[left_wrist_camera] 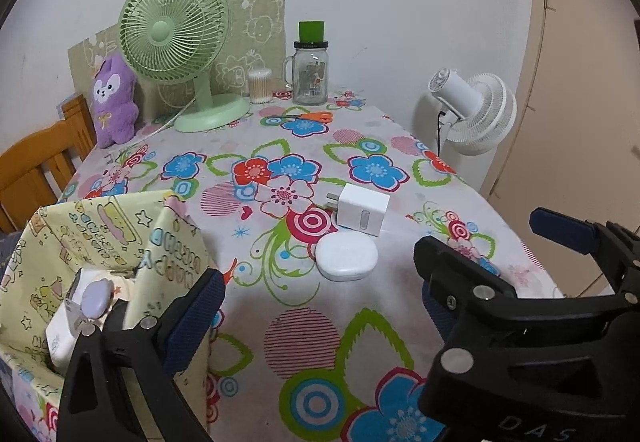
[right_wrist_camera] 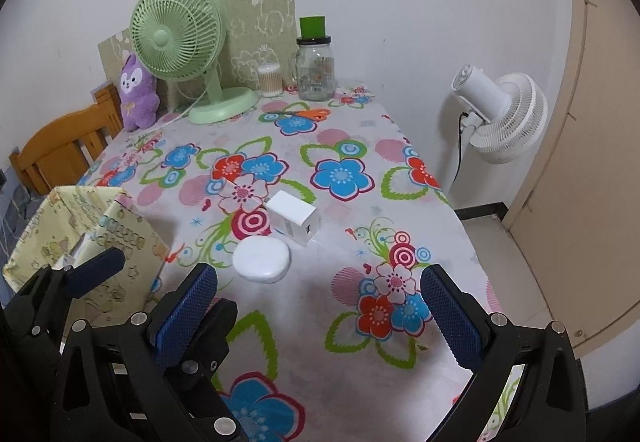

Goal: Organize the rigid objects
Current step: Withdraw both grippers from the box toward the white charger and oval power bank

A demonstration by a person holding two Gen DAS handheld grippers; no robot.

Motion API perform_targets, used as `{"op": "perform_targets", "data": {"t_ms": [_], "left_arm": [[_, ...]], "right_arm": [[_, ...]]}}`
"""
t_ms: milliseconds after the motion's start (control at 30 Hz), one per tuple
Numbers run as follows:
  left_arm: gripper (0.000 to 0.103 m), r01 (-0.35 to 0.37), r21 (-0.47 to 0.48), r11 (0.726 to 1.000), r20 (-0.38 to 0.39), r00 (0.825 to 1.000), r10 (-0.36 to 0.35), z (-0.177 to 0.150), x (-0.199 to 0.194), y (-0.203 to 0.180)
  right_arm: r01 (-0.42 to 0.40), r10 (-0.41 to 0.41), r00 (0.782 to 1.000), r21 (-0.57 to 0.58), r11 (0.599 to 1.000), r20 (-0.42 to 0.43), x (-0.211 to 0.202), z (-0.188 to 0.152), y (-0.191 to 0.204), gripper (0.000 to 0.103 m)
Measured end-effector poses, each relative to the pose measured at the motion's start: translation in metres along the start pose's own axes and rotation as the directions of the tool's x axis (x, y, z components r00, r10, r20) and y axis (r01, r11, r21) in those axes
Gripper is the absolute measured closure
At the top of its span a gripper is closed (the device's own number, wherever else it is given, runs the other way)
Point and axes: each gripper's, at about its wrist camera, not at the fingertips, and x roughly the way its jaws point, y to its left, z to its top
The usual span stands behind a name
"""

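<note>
A white charger plug (left_wrist_camera: 362, 213) (right_wrist_camera: 294, 219) lies on the flowered tablecloth (left_wrist_camera: 304, 342). Just in front of it sits a white oval case (left_wrist_camera: 347, 256) (right_wrist_camera: 262, 258). At the near left stands a yellow patterned fabric box (left_wrist_camera: 100, 238) (right_wrist_camera: 120, 242), holding a white item topped by a lilac round piece (left_wrist_camera: 96, 296). My left gripper (left_wrist_camera: 320, 302) is open and empty, its left finger at the box's front wall. My right gripper (right_wrist_camera: 320, 278) (left_wrist_camera: 478, 238) hovers open and empty, close on the right of the left one and short of the case.
Along the back wall stand a green desk fan (left_wrist_camera: 176, 37), a purple plush (left_wrist_camera: 114, 101), a cotton swab tub (left_wrist_camera: 260, 85) and a glass jar with a green lid (left_wrist_camera: 310, 69). Orange scissors (left_wrist_camera: 308, 117) lie nearby. A wooden chair (left_wrist_camera: 36, 169) is left, a white floor fan (left_wrist_camera: 476, 109) right.
</note>
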Motion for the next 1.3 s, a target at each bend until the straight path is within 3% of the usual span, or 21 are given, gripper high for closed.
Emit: {"op": "perform_targets", "data": {"t_ms": [133,733,867,1133,1300], "left_arm": [[0.004,-0.038,0.042,0.998,0.02,0.999,0.037,-0.001,0.006,-0.007],[0.004,0.007,-0.032,0.999,-0.083,0.997,-0.009,0.006,0.066,-0.017],[0.011,0.003,-0.05,0.999,-0.097,0.995,-0.007,0.008,0.079,-0.016],[0.012,0.011,-0.053,0.999,-0.126,0.992,-0.018,0.01,0.099,-0.016],[0.029,0.007,-0.063,0.998,-0.152,0.988,-0.017,0.01,0.102,-0.014]], "right_arm": [[0.002,-0.002,1.0,-0.008,1.0,-0.002,0.012,-0.001,-0.004,0.0],[0.013,-0.014,0.999,-0.004,1.0,-0.048,0.059,0.004,-0.026,0.0],[0.015,-0.016,0.999,-0.011,1.0,-0.051,0.068,0.006,-0.026,0.0],[0.016,-0.016,0.997,0.006,1.0,-0.074,0.086,0.008,-0.032,0.0],[0.006,-0.006,0.997,0.001,1.0,-0.08,0.091,0.01,-0.032,0.0]]}}
